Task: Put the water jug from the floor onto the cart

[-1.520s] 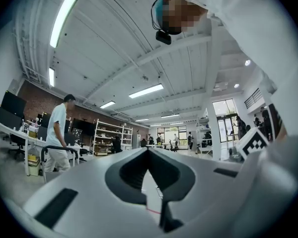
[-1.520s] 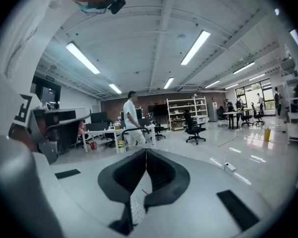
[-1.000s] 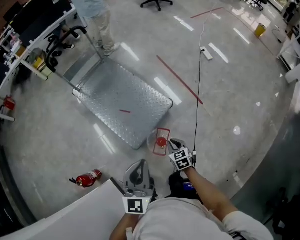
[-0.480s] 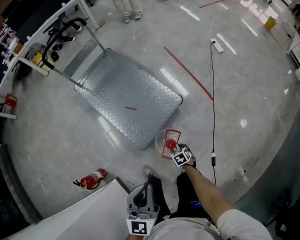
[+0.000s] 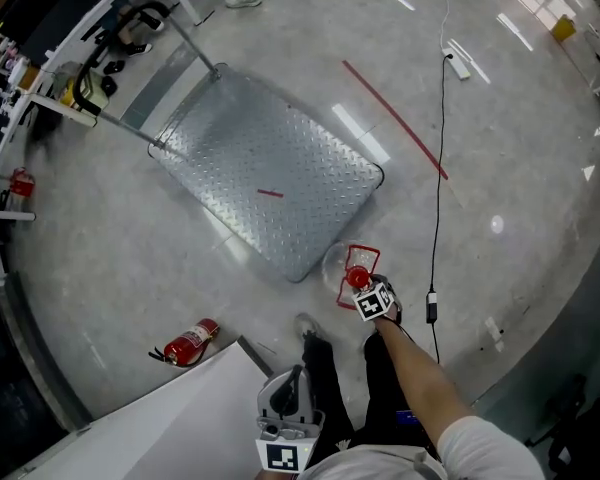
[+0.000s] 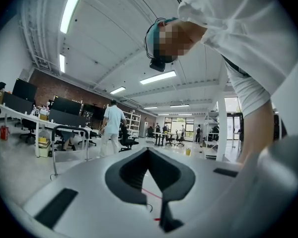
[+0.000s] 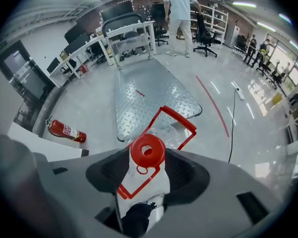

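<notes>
Though unclear from the head view, right tool (image 7: 147,168) spreads around water jug (image 7: 148,150); left tool (image 6: 149,153) pressed together.

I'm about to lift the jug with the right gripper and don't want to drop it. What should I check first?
1. Red cap of the water jug sits between the jaws of the right gripper: ok.
2. Jaws clamped on the jug: not ok; they stand apart on either side of the cap.
3. Cart deck bare where the jug would land: ok.
4. Black cable lies apart from the jug: ok.
5. Left gripper out of the way: ok; it is shut, empty and held up.
6. Jug full or light: cannot tell.
</notes>
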Motion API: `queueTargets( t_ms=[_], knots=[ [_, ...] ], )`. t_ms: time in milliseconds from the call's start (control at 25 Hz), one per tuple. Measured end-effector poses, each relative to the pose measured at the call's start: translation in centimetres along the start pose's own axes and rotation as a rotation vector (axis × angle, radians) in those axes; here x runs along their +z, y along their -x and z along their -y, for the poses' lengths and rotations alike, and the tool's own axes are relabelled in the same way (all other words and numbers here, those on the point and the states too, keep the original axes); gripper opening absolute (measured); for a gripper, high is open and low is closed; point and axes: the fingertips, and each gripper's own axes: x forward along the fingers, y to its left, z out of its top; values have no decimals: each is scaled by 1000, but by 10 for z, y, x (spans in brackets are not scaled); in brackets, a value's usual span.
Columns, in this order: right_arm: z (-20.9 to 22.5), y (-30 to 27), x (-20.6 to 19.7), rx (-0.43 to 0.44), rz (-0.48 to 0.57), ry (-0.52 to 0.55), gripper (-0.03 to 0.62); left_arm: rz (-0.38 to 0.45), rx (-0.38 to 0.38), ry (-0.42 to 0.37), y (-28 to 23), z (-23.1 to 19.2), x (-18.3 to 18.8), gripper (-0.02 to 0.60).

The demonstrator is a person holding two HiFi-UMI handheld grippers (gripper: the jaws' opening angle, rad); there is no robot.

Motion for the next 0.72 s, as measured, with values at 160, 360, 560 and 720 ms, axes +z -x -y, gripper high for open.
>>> queueTargets(
  t_ms=[160,360,560,720],
  knots=[
    [-3,-12,1,4,-7,13,224,-13,9,-3,-8,-8,-13,3],
    [-2,-21,0,-17,-25,14,229,-26,11,-5,-14,-17,-21,3],
    [2,-19,1,-51,-6,37,229,-33,26,3,-14,-22,-26,3],
    [1,-20,2,-56,1,36,230,-31,39,17,-14,-25,-31,3]
  ],
)
